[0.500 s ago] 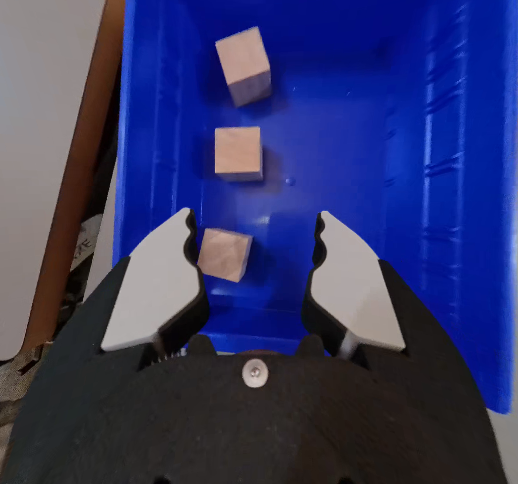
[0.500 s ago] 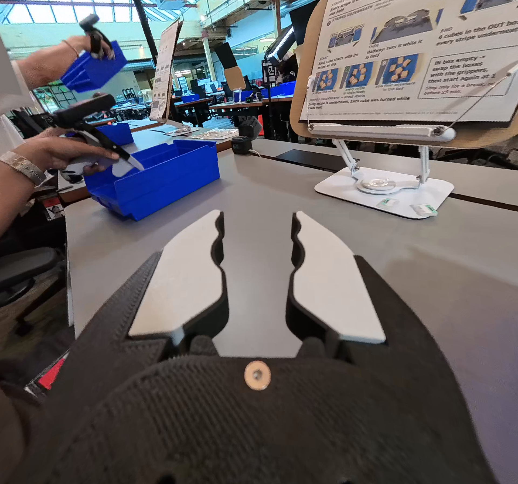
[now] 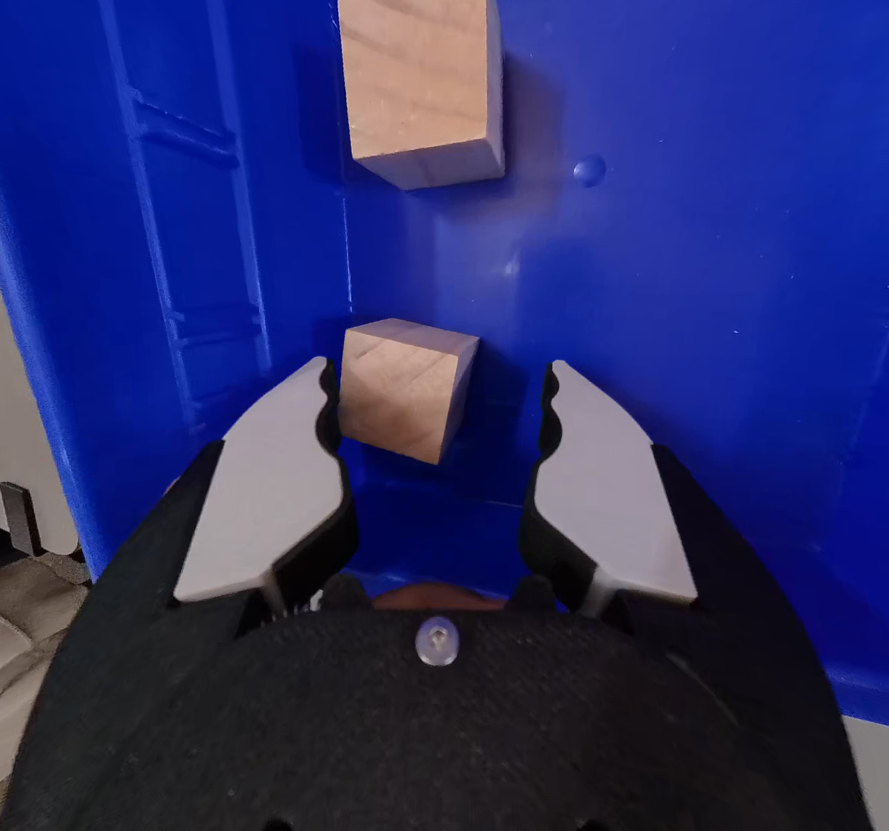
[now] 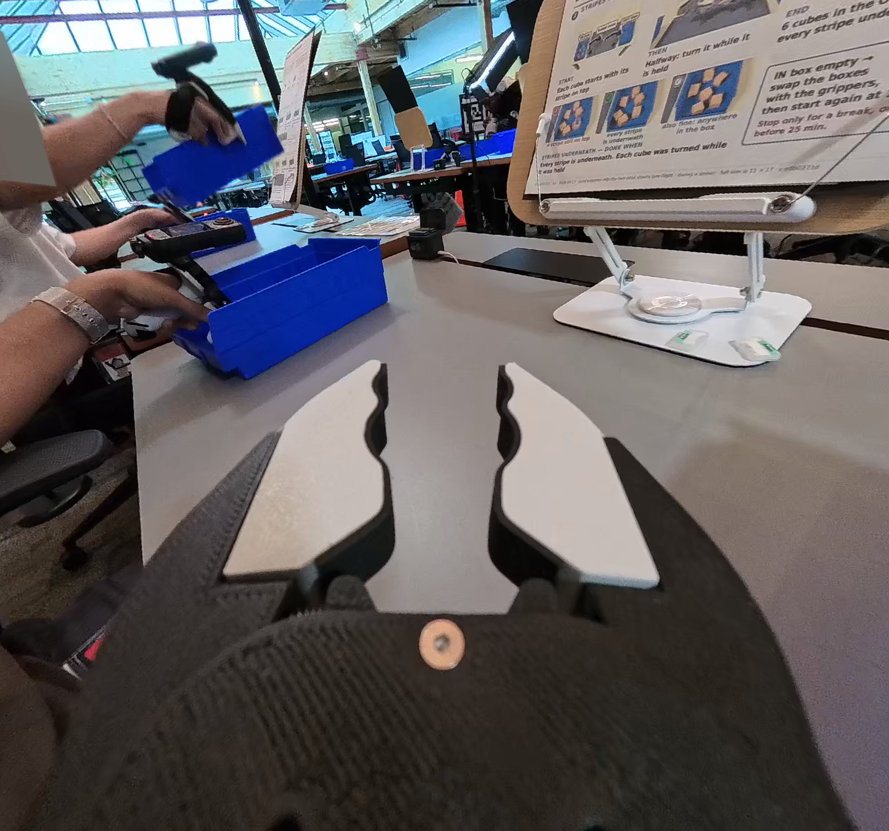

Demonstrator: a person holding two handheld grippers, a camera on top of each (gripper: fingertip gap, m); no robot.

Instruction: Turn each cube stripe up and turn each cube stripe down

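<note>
Between spread fingers of left hand-held gripper: cube.

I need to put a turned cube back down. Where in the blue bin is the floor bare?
Bare floor lies right of both cubes, toward the bin's right wall. The left is crowded: near cube and far cube sit by the left wall.

right tool open, empty | over grey table | blue bin far-left
</note>
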